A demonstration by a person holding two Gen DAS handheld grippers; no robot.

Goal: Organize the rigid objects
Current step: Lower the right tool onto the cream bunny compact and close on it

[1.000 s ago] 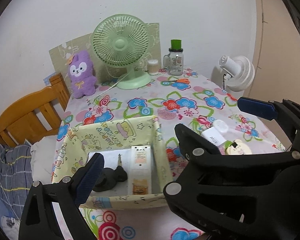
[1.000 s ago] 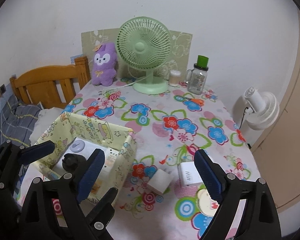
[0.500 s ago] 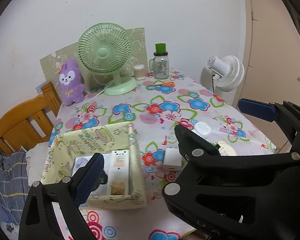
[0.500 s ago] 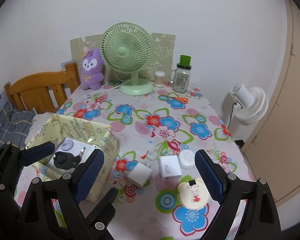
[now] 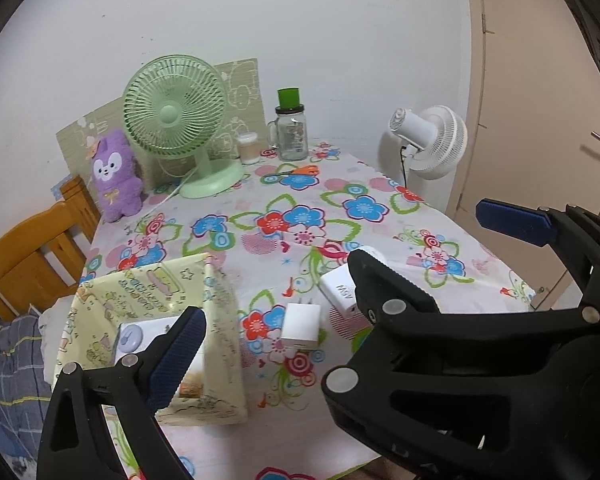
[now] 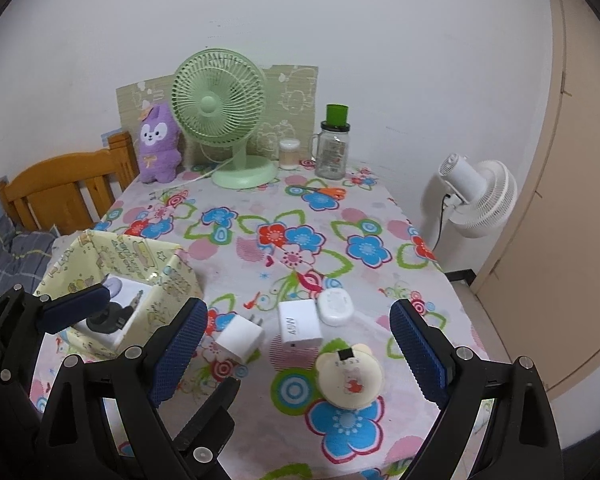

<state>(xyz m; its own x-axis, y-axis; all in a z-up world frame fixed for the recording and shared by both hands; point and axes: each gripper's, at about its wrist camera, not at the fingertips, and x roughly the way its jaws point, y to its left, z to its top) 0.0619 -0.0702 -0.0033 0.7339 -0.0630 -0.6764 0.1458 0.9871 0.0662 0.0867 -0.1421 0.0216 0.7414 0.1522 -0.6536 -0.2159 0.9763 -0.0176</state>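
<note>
A yellow patterned box (image 5: 224, 344) (image 6: 172, 292) stands at the table's near left, with a white remote, a purple round piece and a black key inside. On the flowered cloth to its right lie a small white plug charger (image 5: 300, 326) (image 6: 240, 338), a larger white charger (image 5: 340, 292) (image 6: 300, 324), a white oval case (image 6: 336, 307) and a cream bear-shaped item (image 6: 348, 376). My left gripper (image 5: 300, 320) hangs open above the box's right wall; the right gripper hides its right finger. My right gripper (image 6: 298, 312) is open above the chargers, touching nothing.
At the back stand a green desk fan (image 5: 176, 116), a purple plush (image 5: 114, 176), a green-lidded jar (image 5: 292, 132) and orange scissors (image 5: 296, 171). A wooden bed frame (image 5: 32, 256) is at left. A white floor fan (image 5: 432, 140) and a door lie beyond the table's right edge.
Both grippers have drawn back from the box and drifted right. The box now sits lower left in both views, and the chargers and bear item have come fully into sight. Both stay open.
</note>
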